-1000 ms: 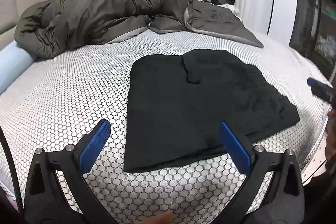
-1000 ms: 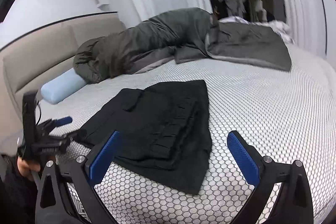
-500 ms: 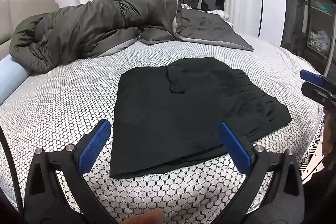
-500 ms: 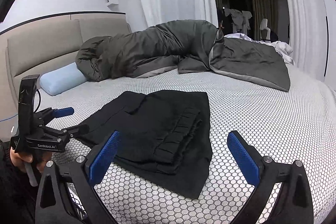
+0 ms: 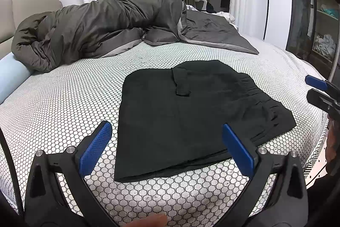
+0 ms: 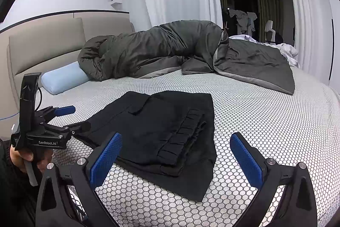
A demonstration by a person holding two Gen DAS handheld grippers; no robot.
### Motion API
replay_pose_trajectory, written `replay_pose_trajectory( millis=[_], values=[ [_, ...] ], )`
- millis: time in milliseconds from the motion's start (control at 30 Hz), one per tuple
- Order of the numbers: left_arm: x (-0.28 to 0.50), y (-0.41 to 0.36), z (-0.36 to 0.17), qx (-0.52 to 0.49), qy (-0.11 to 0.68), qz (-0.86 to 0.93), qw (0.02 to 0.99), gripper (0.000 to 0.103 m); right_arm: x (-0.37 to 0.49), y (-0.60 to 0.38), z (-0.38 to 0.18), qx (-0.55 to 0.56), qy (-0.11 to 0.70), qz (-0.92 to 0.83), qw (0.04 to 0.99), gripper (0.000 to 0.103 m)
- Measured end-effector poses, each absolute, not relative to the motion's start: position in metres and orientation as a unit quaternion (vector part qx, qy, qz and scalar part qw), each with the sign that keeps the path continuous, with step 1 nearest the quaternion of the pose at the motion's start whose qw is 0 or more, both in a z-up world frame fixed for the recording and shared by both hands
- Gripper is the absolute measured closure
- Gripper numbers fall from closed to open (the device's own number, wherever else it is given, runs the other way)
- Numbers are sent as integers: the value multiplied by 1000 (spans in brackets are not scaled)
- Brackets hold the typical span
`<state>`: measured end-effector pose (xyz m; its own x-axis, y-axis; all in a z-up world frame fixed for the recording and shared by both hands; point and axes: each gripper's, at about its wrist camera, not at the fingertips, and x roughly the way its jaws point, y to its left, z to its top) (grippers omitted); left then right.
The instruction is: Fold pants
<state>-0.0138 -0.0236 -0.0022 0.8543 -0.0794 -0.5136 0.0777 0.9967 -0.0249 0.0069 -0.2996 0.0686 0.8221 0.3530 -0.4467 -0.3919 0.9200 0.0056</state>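
Pants (image 5: 187, 118) lie folded, mid-frame on the bed (image 5: 53, 99), soft and floppy by the look, so pinch stacked layers at a corner edge; left gripper (image 5: 167, 146) and right gripper (image 6: 176, 154) both wide, empty.
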Motion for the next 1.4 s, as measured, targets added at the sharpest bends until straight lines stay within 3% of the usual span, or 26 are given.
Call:
replay_pose_trajectory(
  millis=[1400],
  values=[
    [-15,-33,-3,-5,257,-29,966,1,11,-292,63,-50,237,193,951,0]
  ],
)
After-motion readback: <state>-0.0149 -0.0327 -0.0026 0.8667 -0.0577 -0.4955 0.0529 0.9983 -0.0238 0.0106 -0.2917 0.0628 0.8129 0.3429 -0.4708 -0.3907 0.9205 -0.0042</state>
